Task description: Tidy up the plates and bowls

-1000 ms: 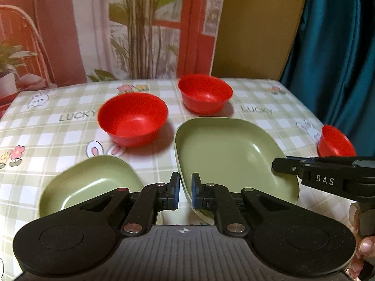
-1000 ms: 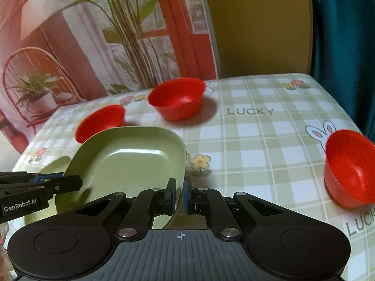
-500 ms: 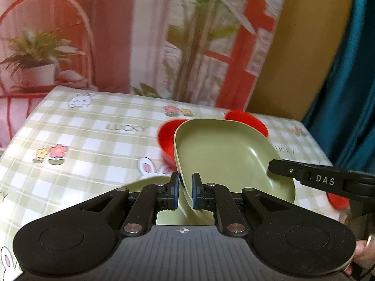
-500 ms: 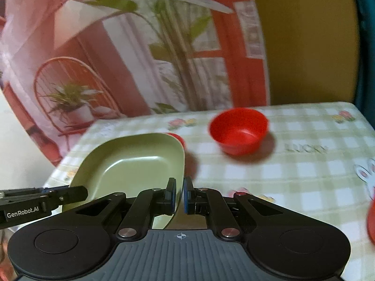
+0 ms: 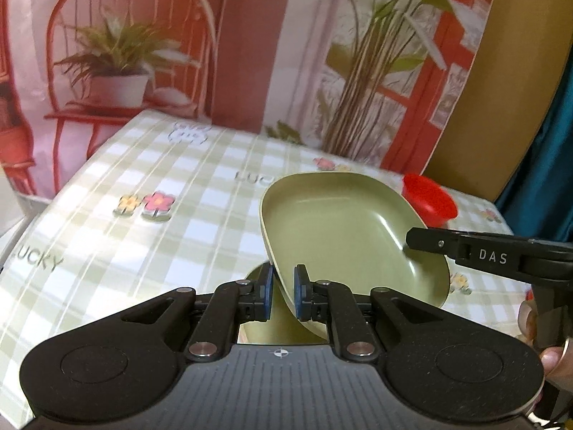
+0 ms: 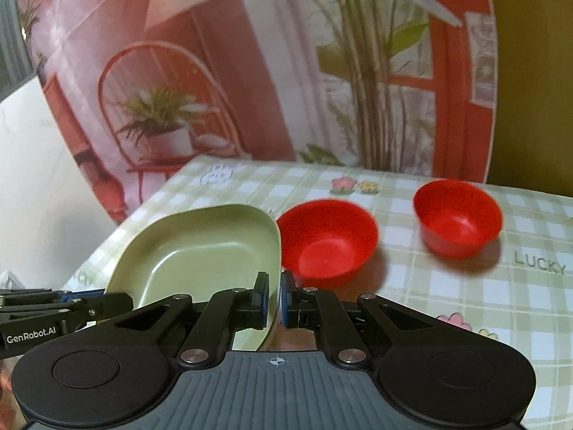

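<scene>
A large green plate (image 5: 343,229) is held in the air above the checked table, tilted. My left gripper (image 5: 283,292) is shut on its near left rim. My right gripper (image 6: 274,297) is shut on its right rim, and the plate shows in the right wrist view (image 6: 200,251). A second, smaller green plate (image 5: 261,329) lies on the table directly under the lifted one, mostly hidden. Two red bowls (image 6: 327,240) (image 6: 458,220) stand upright on the table to the right of the held plate. One red bowl (image 5: 429,204) peeks out behind the plate in the left wrist view.
The table (image 5: 150,243) wears a green and white checked cloth with flowers and "LUCKY" print. A printed backdrop (image 5: 250,53) with a chair and plants hangs behind it. A teal curtain (image 5: 551,165) hangs at the right. The table's left edge (image 6: 118,229) is close to the plate.
Both grippers have lifted the large green plate off the table and carried it left, over the smaller green plate. The red bowls have stayed in place.
</scene>
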The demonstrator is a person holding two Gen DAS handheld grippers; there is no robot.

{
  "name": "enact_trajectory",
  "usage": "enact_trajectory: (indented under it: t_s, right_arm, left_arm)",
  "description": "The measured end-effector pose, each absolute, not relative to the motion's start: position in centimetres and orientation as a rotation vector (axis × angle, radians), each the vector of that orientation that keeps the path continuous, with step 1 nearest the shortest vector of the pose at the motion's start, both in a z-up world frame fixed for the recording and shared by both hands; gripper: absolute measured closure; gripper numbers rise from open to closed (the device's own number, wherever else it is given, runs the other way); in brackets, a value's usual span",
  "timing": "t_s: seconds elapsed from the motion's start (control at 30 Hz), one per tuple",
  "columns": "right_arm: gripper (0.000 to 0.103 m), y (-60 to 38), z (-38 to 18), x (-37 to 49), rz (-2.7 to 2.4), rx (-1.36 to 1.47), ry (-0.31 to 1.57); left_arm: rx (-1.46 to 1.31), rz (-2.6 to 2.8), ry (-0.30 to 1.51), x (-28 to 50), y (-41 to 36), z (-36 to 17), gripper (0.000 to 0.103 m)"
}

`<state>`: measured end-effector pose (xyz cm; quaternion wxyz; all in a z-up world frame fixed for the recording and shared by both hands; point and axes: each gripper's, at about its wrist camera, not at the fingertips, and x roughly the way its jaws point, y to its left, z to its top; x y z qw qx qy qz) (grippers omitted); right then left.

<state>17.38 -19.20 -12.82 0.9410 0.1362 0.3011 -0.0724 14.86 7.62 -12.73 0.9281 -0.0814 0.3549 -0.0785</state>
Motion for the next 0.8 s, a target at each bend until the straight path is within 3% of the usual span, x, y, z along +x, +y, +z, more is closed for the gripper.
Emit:
enact_trajectory:
  t_s: [0.8]
  right_arm:
    - [0.095, -17.5, -15.9, 17.7, -0.158, 0.254, 0.715]
  left_arm:
    - [-0.194, -0.139, 0.805, 13.3, 8.3, -16.5, 0.09]
